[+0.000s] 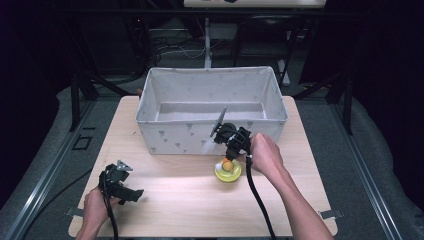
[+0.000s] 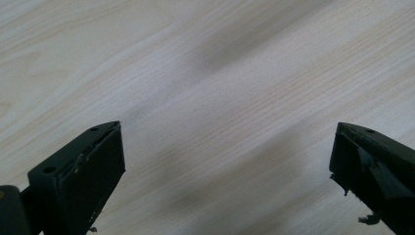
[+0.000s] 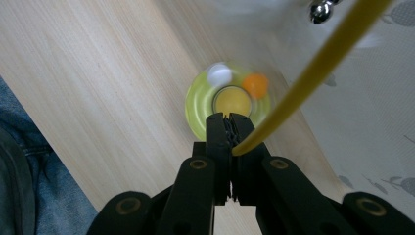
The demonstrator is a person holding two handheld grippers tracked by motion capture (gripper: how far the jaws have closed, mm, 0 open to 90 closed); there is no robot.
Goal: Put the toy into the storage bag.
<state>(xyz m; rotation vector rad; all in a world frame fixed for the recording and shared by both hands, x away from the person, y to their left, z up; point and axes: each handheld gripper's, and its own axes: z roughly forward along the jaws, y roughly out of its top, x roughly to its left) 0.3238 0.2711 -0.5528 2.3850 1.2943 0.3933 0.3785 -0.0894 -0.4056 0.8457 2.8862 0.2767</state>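
A round yellow-green dish (image 1: 228, 173) lies on the wooden table just in front of the white fabric bin (image 1: 210, 137). In the right gripper view the dish (image 3: 195, 110) holds a white ball (image 3: 219, 75), an orange ball (image 3: 256, 84) and a yellow centre piece (image 3: 233, 101). My right gripper (image 3: 228, 117) points down over it, jaws shut on the lower end of a thin yellow stick (image 3: 313, 68) that slants up to the right. In the high view the right gripper (image 1: 229, 158) hovers right above the dish. My left gripper (image 1: 134, 194) rests at the table's front left; its jaws (image 2: 227, 161) stand wide open over bare wood.
The bin's patterned wall (image 3: 377, 127) rises close behind the dish. A small shiny metal ball (image 3: 320, 11) shows at the top of the right gripper view. A denim-clad leg (image 3: 19, 191) lies past the table edge. Dark frames and cables stand behind the table.
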